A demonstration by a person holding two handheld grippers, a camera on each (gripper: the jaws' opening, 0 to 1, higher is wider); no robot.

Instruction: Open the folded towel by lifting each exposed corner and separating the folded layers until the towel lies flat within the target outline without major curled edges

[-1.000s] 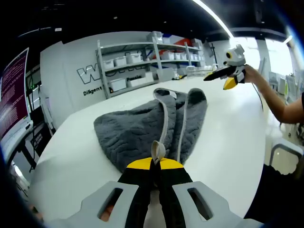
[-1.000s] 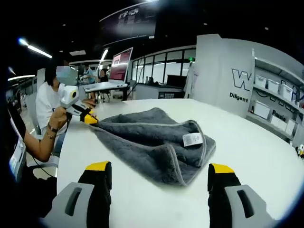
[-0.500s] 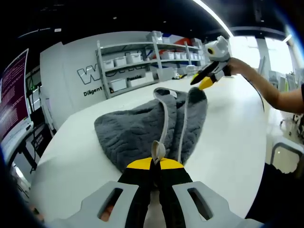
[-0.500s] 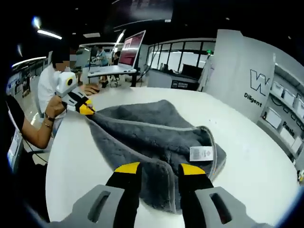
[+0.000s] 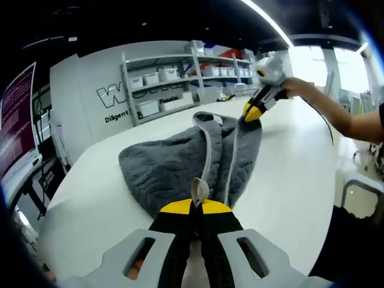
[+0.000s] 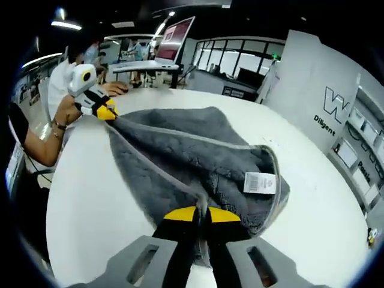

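Note:
A grey quilted towel [image 5: 174, 165] with a pale hem lies bunched and folded on the white table [image 5: 288, 162]. My left gripper [image 5: 195, 206] is shut on its near corner, and a tab of hem pokes up between the jaws. At the towel's far end my right gripper [image 5: 253, 112] comes in from the right, its yellow tips on the cloth. In the right gripper view, my right gripper [image 6: 202, 213] is shut on the towel [image 6: 192, 153] hem, beside a white care label [image 6: 261, 183]. Across the cloth, my left gripper [image 6: 103, 110] holds the opposite corner.
Shelves with white bins [image 5: 174, 75] stand against a lettered wall beyond the table. A person's arm [image 5: 342, 117] reaches in over the table's right side. A desk with a laptop [image 6: 159, 60] stands behind the seated person [image 6: 57, 102]. Bare white tabletop [image 6: 90, 198] surrounds the towel.
My right gripper, open and off the towel a second ago, has come down onto the towel's far end and shut on its hem. My left gripper has kept its hold.

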